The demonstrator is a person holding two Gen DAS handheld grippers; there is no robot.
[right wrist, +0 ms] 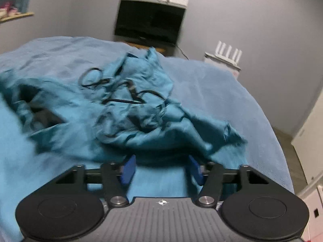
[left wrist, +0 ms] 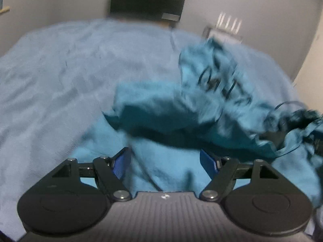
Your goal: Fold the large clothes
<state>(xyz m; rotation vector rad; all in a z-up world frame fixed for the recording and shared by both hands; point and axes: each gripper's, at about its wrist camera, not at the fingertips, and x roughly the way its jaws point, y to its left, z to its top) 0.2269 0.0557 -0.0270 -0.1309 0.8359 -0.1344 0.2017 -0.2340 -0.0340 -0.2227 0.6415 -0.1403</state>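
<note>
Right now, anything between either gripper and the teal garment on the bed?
Nothing visible. The crumpled teal garment lies on the blue blanket directly ahead of both grippers. The left gripper and the right gripper are open, with only cloth showing between and beyond the fingers. The pictures are motion-blurred.

We see bare blanket [left wrist: 60,76] wide open left of the crumpled teal garment [left wrist: 181,104]; the garment itself, with its dark cords [right wrist: 121,92], lies heaped straight ahead, blocking the middle
</note>
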